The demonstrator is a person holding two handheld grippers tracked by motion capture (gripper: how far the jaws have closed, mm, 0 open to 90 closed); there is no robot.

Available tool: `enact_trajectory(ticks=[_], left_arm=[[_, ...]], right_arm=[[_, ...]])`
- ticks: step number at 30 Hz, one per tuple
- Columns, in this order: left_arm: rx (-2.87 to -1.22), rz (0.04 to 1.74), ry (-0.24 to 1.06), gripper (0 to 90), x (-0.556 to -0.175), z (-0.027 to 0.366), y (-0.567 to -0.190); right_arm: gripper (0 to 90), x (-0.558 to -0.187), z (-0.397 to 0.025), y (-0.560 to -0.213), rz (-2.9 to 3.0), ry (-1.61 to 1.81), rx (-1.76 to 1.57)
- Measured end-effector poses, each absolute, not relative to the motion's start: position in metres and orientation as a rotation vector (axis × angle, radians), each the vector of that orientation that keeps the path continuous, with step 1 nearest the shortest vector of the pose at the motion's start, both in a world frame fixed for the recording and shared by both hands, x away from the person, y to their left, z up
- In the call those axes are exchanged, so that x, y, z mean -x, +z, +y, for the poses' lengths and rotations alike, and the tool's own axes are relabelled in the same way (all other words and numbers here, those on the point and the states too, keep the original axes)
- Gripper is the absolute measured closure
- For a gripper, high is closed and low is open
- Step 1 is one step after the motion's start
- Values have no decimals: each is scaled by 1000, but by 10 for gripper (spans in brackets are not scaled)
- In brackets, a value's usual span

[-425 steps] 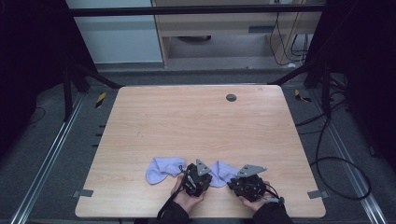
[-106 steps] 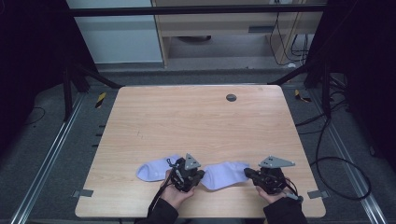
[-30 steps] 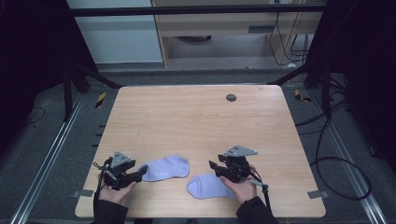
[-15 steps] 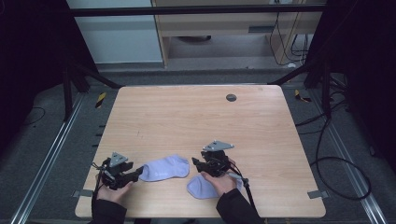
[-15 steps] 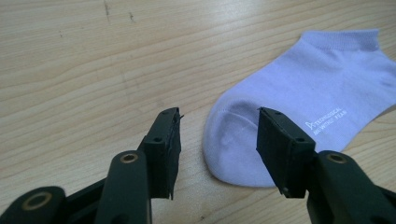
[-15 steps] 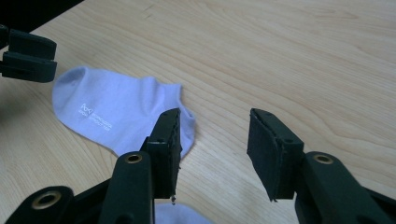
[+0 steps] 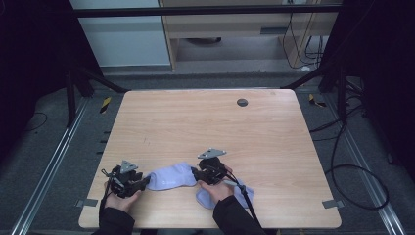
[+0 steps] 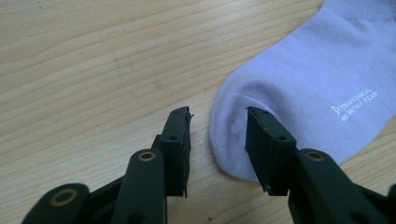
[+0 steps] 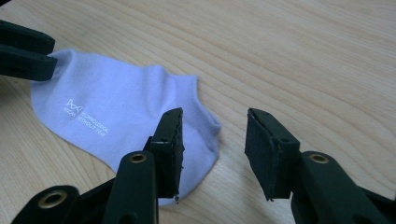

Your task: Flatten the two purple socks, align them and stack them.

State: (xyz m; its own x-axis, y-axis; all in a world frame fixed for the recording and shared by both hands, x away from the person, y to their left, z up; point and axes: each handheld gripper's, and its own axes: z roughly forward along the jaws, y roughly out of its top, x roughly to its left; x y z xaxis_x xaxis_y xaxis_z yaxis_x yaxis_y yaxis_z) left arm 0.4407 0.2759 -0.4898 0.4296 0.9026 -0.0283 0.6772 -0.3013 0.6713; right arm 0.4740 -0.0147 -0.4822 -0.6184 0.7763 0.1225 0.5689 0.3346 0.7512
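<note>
Two pale lilac socks lie near the table's front edge. One sock lies flat between the two grippers. My left gripper is open at its toe, which lies between the jaws on the wood. My right gripper is open at the sock's other end, its left jaw over the cuff edge and its right jaw over bare wood. The second sock lies partly under the right hand and forearm.
The light wooden table has a small dark round disc near its far edge. The left gripper's black jaws reach into the right gripper view at top left. A cable trails from the right gripper across the second sock.
The right gripper has moved left, off the second sock, to the near end of the sock between the grippers. The left gripper has edged slightly right toward the toe.
</note>
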Motion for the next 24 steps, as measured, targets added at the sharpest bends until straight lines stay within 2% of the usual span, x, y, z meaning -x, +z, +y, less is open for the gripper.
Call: enact_trajectory(ticks=[13, 19, 24], left_arm=[[-2076, 1338, 458, 757, -442, 275, -491], [-2084, 1335, 455, 851, -442, 271, -490], [-2084, 1338, 447, 867, -441, 271, -489]], right_arm=[[603, -477, 3, -498, 2381, 1093, -1198], [698, -476, 2, -500, 2380, 1076, -1201], [811, -475, 2, -499, 2381, 1052, -1204]])
